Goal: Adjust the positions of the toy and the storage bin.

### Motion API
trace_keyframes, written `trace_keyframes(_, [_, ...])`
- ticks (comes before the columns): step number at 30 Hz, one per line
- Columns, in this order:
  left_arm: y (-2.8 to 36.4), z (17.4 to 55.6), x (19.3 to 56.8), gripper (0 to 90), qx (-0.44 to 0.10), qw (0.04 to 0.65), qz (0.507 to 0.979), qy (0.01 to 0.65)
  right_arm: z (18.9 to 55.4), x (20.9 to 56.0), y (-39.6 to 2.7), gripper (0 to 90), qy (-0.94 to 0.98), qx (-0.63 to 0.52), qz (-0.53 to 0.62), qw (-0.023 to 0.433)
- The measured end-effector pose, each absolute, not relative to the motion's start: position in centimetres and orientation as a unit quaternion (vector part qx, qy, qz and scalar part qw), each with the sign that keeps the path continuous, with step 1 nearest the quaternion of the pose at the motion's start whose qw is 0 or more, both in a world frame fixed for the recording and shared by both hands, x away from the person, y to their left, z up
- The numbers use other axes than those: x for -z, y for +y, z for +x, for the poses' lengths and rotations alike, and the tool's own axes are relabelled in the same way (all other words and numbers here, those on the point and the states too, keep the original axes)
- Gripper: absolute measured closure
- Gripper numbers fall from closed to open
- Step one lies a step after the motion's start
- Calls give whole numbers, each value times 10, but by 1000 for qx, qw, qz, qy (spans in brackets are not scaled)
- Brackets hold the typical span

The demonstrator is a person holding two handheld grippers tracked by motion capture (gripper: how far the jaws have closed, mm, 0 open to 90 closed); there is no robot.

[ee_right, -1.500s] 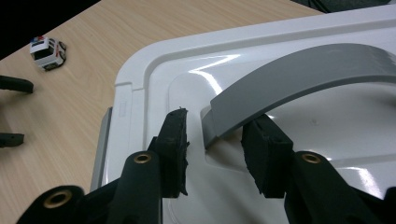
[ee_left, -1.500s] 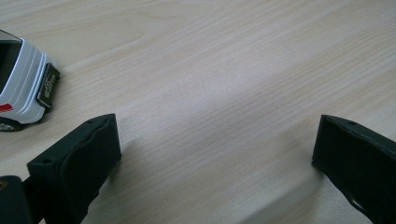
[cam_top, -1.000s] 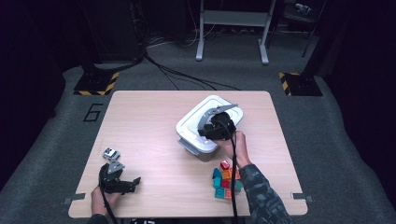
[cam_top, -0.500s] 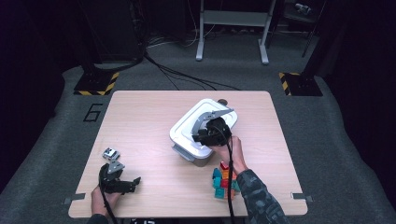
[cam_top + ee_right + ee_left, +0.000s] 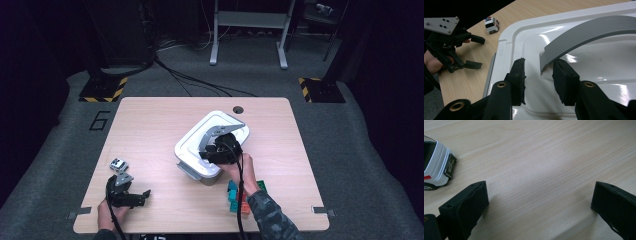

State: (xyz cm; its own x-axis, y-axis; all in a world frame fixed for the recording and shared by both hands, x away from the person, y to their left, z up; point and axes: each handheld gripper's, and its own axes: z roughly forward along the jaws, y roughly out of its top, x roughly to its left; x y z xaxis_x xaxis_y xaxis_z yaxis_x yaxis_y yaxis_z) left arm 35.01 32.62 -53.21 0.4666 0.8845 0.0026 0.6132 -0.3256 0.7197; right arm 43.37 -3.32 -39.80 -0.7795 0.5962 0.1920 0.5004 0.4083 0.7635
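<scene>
A white lidded box (image 5: pixel 192 150) sits mid-table, its grey handle (image 5: pixel 220 129) swung up. My right gripper (image 5: pixel 214 150) is over the lid, shut on the lower end of that handle. In the right gripper view the handle (image 5: pixel 586 27) arcs over the glossy lid (image 5: pixel 599 65), and its end lies between my right gripper's jaws (image 5: pixel 539 75). My left gripper (image 5: pixel 140 196) rests low at the front left of the table. Its jaws are wide open around bare wood (image 5: pixel 539 197). A small white toy police car (image 5: pixel 118 164) (image 5: pixel 436 167) stands just beside it.
A cluster of coloured blocks (image 5: pixel 240 196) lies near the front edge under the right forearm. The wooden table (image 5: pixel 150 125) has a cable hole (image 5: pixel 238 109) at the back. The right gripper view takes in the left gripper (image 5: pixel 482 52) and the car (image 5: pixel 491 25) beyond the box.
The box has slid left and a little toward the front together with my right gripper on its handle. The left gripper and the toy car have stayed put.
</scene>
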Motion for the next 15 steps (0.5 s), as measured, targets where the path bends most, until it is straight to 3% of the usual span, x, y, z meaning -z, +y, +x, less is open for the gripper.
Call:
trace_keyframes(11, [326, 350, 532, 9, -204, 333, 789, 473, 428, 392, -45, 447, 841, -427, 323, 80])
trace_keyframes(15, [327, 350, 532, 9, -203, 334, 790, 473, 423, 391, -74, 322, 827, -433, 344, 103])
